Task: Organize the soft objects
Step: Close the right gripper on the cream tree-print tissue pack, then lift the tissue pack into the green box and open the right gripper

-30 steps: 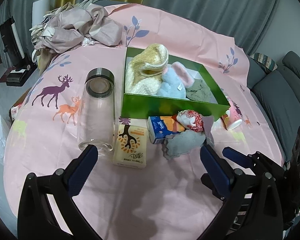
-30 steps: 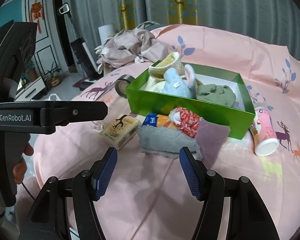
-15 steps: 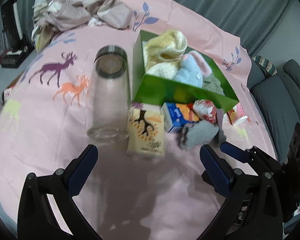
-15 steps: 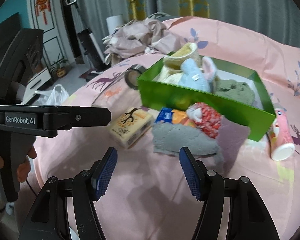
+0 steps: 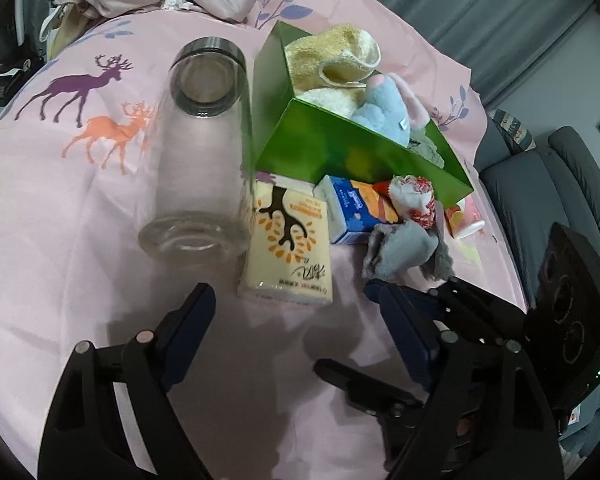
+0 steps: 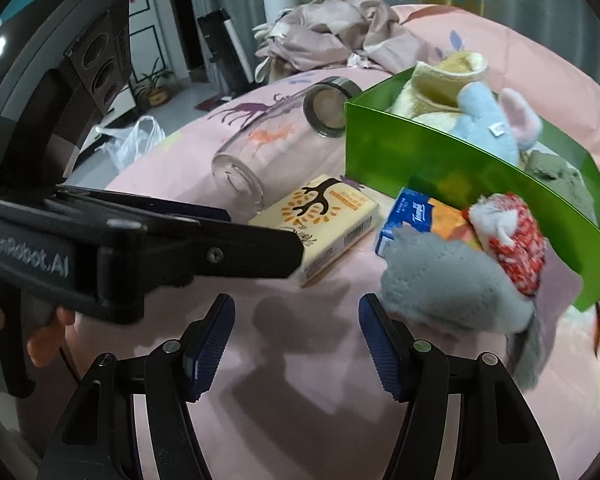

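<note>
Toys already fill my green box [image 5: 332,152] (yellow, blue, grey-green); the grey plush [image 6: 452,288] lies outside against it. My left gripper [image 5: 296,328] is closing on nothing, my right gripper [image 6: 296,336] is half-open, empty.

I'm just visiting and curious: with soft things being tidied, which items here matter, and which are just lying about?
Part of the job:
green box
yellow towel
blue plush toy
grey cloth
red and white toy

Just lying about:
glass bottle
yellow tissue pack
blue tissue pack
pink cup
</note>
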`<state>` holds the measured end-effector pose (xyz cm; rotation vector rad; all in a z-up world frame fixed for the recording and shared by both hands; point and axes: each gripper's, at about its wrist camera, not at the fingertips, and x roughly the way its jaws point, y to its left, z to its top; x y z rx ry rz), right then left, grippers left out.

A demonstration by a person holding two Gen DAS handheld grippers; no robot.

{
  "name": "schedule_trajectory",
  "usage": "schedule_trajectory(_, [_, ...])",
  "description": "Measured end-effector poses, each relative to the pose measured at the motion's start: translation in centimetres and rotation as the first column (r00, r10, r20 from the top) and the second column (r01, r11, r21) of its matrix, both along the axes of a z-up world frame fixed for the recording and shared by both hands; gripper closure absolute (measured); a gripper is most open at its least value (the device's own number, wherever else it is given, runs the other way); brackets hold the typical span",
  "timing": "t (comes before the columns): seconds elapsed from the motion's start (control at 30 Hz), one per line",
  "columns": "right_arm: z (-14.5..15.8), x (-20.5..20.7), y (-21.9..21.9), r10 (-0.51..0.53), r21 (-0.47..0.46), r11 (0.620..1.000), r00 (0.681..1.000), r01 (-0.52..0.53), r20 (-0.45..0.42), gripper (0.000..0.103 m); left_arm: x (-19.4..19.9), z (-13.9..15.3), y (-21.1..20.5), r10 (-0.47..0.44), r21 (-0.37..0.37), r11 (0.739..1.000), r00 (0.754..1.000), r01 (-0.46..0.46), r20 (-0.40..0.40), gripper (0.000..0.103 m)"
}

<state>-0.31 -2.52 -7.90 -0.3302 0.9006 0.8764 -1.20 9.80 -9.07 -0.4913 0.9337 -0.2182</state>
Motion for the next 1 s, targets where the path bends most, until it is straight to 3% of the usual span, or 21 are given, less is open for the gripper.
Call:
schedule_trajectory(0.3, [-0.6,1.9,1.9,0.06,-0.005,0.998,0.998,-0.06,-0.011,0.038,1.8,-1.1,0.3,-0.014,-0.06,0.998,1.0,0.013,-0.016,0.026])
schedule_trajectory(0.5, [-1.2,2.7,2.7,0.077,-0.016,0.997,0.997,-0.077,-0.017,0.038,2.3,-1.3,0.8,-0.003,-0.112,0.994,1.0,-0.001,-0.029,0.042])
schedule_trajectory(0.57, [-1.2,3.0,2.4,0.068,-0.006,0.998,0.997,-0.068,-0.02,0.042,2.4,-1.5,0.9,0.007,-0.104,0.995,0.999,-0.011,-0.036,0.053])
schedule_trajectory(0.67, [-1.2,3.6,1.9,0.047,0.004,0.999,0.999,-0.046,-0.026,0.054,2.1,-1.6,1.0,0.008,-0.095,0.995,0.999,-0.011,-0.035,0.057])
schedule_trajectory(1.0, [0.1,2.2,1.3,0.046,0.016,0.999,0.998,-0.047,0.035,0.057,1.0,0.3,-0.5,-0.015,-0.043,0.999,1.0,0.016,0.006,0.057])
